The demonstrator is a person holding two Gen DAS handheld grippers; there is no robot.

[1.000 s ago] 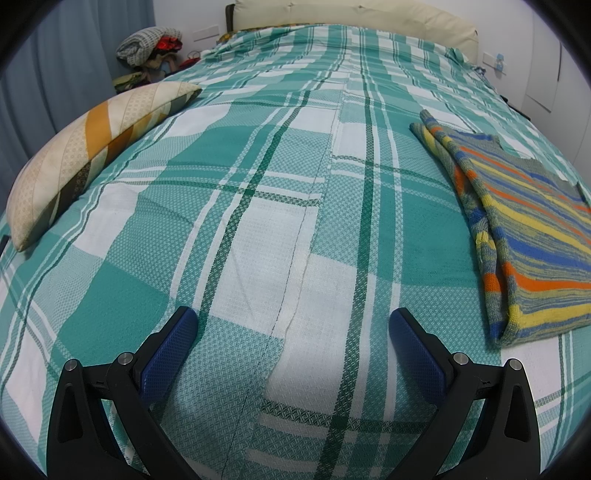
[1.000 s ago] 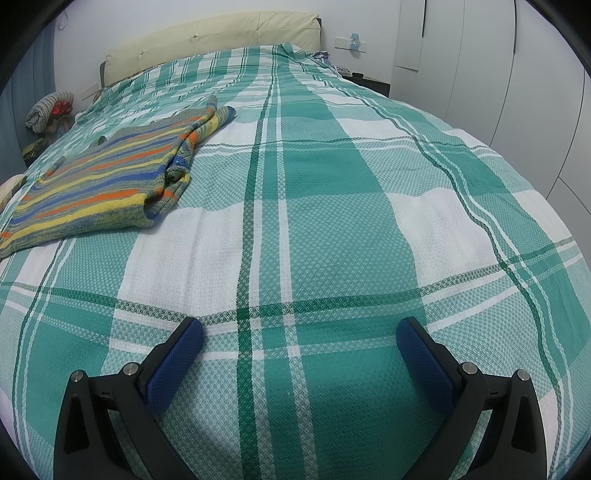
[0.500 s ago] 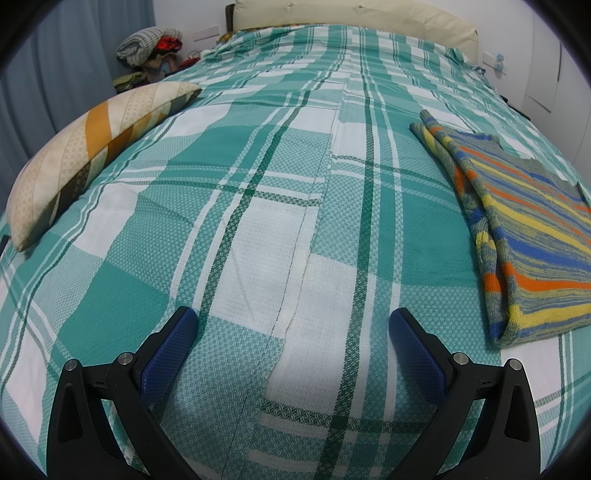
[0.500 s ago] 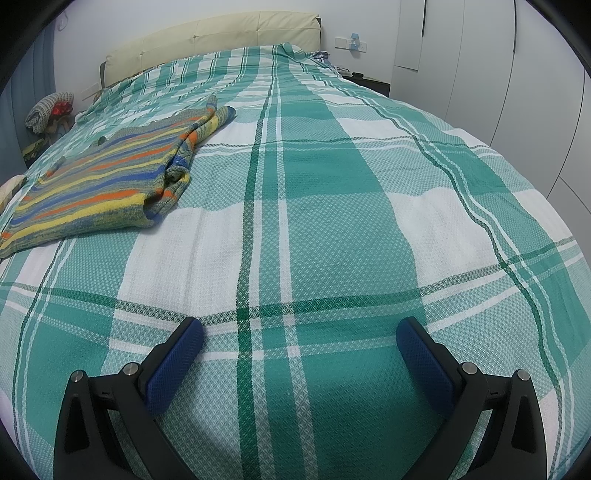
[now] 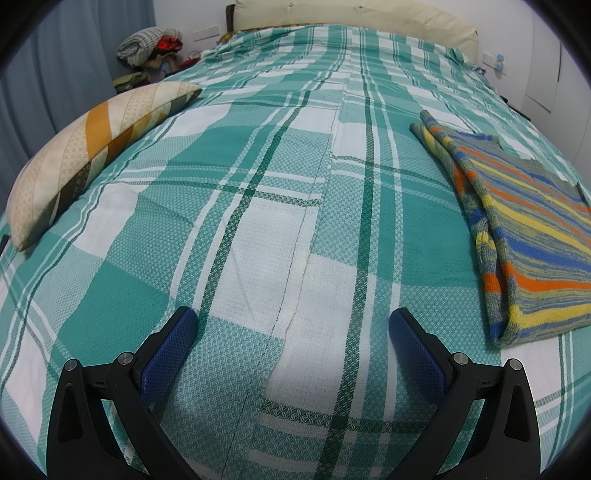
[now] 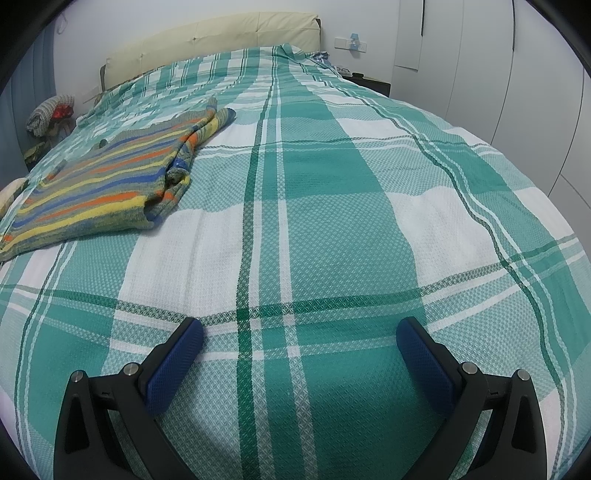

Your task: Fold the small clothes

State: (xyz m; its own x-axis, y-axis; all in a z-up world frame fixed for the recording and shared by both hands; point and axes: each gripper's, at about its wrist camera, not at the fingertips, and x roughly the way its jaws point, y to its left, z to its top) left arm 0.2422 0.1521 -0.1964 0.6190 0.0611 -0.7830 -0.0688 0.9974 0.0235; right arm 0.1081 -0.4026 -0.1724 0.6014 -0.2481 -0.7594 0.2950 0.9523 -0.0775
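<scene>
Bed (image 5: 258,206), green-white plaid cover. Folded striped knit garment (image 5: 524,229) flat on cover, right side of left wrist view. Striped pillow (image 5: 85,162) at far-left edge.

A bed (image 5: 258,192) covered in a green-and-white plaid sheet fills the room, its cream padded headboard (image 6: 207,40) set against a white wall (image 6: 155,14). A striped pillow (image 5: 88,147) lies along one edge beside blue curtains (image 5: 55,74). White wardrobe doors (image 6: 498,74) line the opposite side. Bundled fabrics (image 5: 147,46) sit in the corner.
</scene>
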